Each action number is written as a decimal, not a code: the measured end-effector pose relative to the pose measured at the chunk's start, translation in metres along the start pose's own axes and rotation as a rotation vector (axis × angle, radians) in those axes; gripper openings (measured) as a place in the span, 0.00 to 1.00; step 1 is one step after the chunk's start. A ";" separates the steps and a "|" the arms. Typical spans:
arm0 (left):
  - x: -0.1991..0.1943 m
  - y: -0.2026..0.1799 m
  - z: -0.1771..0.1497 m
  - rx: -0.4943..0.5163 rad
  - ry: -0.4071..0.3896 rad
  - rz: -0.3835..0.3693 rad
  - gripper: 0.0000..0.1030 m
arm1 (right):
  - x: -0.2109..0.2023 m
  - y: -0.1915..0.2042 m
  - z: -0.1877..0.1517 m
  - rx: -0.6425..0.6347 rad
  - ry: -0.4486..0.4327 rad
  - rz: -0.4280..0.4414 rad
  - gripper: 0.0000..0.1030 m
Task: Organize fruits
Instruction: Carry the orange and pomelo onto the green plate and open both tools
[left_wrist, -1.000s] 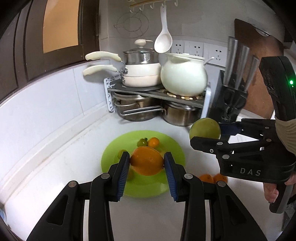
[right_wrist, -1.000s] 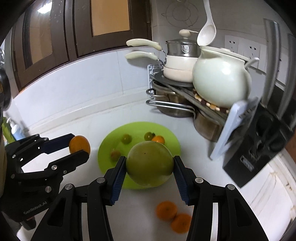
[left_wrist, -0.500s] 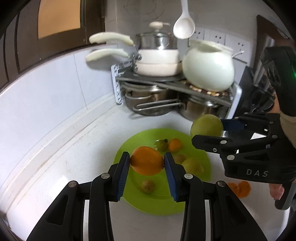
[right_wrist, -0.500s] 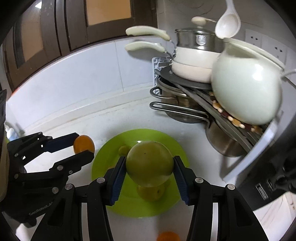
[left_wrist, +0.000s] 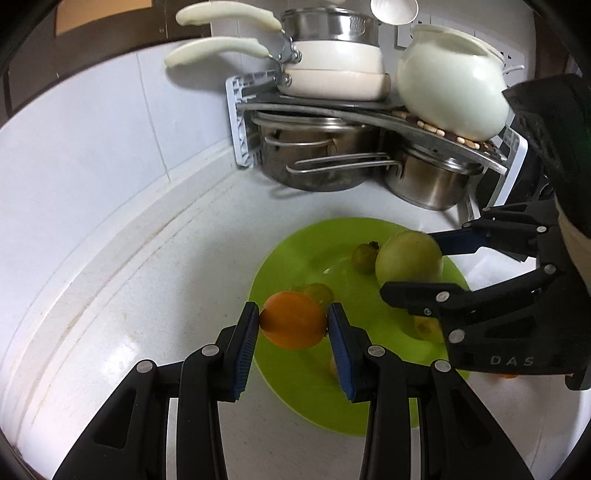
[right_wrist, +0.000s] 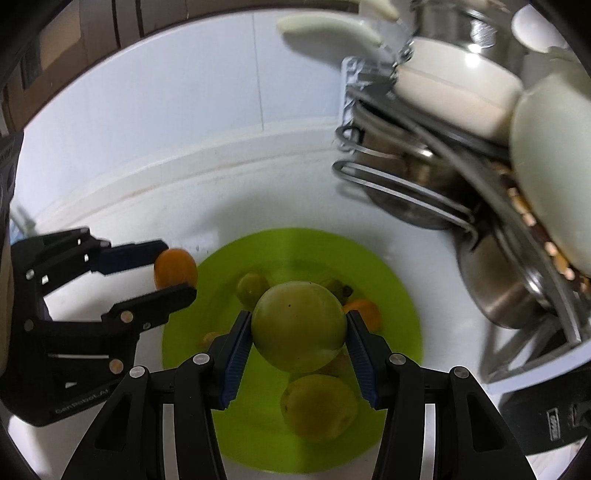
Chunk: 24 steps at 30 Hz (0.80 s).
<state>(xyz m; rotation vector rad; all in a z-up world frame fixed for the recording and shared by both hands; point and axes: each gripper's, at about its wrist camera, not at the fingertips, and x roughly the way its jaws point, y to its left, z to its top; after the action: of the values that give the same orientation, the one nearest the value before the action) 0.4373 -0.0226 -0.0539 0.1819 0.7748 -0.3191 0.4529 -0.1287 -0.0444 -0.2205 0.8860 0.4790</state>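
Both claws hover over the green plate (right_wrist: 399, 295) on the white bench (left_wrist: 155, 280), each loaded with one fruit. The left claw (left_wrist: 293, 325) is closed on an orange (left_wrist: 293, 320) at the plate's left rim, its blue pads (left_wrist: 246, 343) bearing on the fruit's sides; the right claw (right_wrist: 298, 326) is clamped on a large green fruit (right_wrist: 298, 326) above the plate's middle. Already on the plate lie a second large green fruit (right_wrist: 318, 406), a small green fruit (right_wrist: 252, 288), a small orange fruit (right_wrist: 364, 309) and a dark-stemmed one (left_wrist: 364, 256). Likely hazards: round fruit released from any height may roll across the shallow plate and off onto the bench, the orange being nearest an edge; the green fruit, if lowered straight down, would probably land on the fruit beneath it and knock its neighbours aside. The two claws work near one another, so simultaneous descent risks a collision of their fingers. The pot rack (left_wrist: 243, 122) with its steel pans (left_wrist: 314, 158) stands close behind the plate, and a forward overshoot by the right claw could strike a pan handle (right_wrist: 399, 192). Motion blur in the right wrist view leaves exact clearances uncertain
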 end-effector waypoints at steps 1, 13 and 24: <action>0.003 0.001 -0.001 0.001 0.004 -0.008 0.37 | 0.003 0.000 -0.001 -0.001 0.009 0.002 0.50; 0.024 0.007 -0.002 -0.012 0.059 -0.054 0.37 | 0.025 0.003 -0.001 -0.028 0.062 0.013 0.50; 0.002 0.016 -0.003 -0.063 0.027 0.000 0.45 | 0.019 0.003 -0.001 -0.022 0.041 0.007 0.57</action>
<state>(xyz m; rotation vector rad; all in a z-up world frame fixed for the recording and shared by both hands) 0.4426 -0.0069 -0.0570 0.1266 0.8110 -0.2925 0.4615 -0.1207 -0.0599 -0.2485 0.9219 0.4924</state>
